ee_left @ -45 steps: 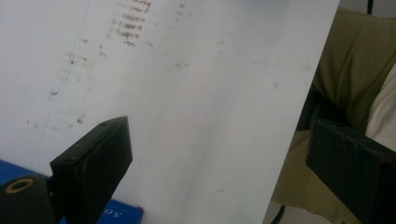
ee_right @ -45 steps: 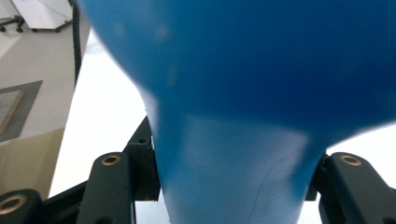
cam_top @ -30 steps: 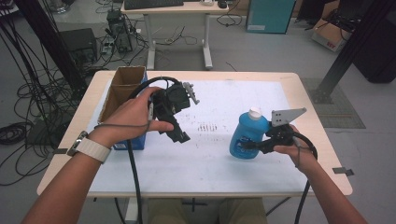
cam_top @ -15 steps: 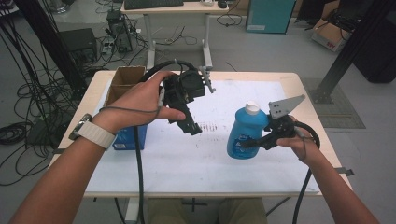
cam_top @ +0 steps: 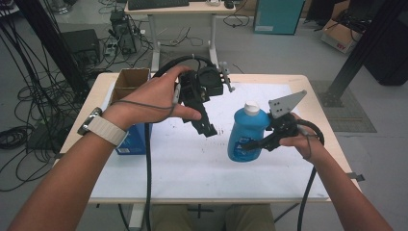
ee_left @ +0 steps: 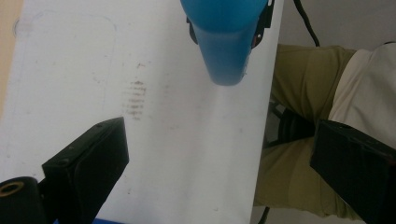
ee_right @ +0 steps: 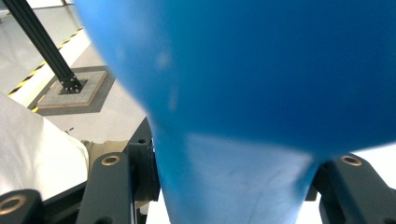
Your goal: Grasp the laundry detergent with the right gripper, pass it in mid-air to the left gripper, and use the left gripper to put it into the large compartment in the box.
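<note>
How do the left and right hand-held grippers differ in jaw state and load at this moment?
The left hand-held gripper has its jaws spread wide with nothing between them; they have just been opening. The right hand-held gripper is clamped on the blue bottle, holding it upright. The right one carries a grey three-cornered plate on top. Both are black, trail a cable and are held above the table.

You are looking at one blue plastic bottle with a white cap (cam_top: 246, 132); one open brown cardboard box (cam_top: 129, 80) and one blue carton (cam_top: 135, 142) are sitting on one pale wooden table (cam_top: 317, 94); one white paper sheet (cam_top: 192, 163) is covering it; you are holding two black two-jaw grippers, a left gripper (cam_top: 204, 126) and a right gripper (cam_top: 252, 143); you are wearing one white-strapped wristwatch (cam_top: 102, 128).
</note>
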`<state>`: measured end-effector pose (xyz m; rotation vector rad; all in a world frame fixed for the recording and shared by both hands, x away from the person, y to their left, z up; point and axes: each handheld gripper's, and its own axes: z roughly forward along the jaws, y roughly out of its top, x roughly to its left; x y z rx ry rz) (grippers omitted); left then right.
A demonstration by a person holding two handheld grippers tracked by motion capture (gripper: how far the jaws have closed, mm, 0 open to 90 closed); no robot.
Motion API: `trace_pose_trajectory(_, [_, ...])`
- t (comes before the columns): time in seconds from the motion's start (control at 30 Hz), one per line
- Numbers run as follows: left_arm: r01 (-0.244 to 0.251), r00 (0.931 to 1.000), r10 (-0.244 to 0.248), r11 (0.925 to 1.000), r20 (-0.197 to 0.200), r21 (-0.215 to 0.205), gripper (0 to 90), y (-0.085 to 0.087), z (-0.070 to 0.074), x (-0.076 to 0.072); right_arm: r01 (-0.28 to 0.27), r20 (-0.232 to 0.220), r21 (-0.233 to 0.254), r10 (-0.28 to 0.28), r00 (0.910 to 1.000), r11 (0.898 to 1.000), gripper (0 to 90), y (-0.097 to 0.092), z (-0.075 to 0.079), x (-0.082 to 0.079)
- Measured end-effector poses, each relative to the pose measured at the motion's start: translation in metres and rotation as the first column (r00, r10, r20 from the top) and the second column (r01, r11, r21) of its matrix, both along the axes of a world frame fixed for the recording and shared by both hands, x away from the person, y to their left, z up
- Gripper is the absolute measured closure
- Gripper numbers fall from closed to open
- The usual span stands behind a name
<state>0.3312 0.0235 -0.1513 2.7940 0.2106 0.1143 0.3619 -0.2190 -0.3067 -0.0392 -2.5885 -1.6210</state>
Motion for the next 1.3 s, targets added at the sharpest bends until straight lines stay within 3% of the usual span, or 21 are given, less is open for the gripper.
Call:
trace_pose_trajectory(0.6, [0.028, 0.9996, -0.029, 0.9996, -0.005, -0.008, 4.8, -0.011, 0.001, -0.001, -0.037, 0.055, -0.042, 0.039, 0.9977, 0.998, 42.2, 0.024, 0.004, -0.002])
trace_pose_trajectory(1.3, [0.037, 0.9993, -0.037, 0.9992, -0.004, -0.014, 4.5, -0.027, -0.009, 0.002, -0.051, 0.046, -0.068, 0.054, 0.9974, 0.996, 42.2, 0.040, -0.007, -0.004])
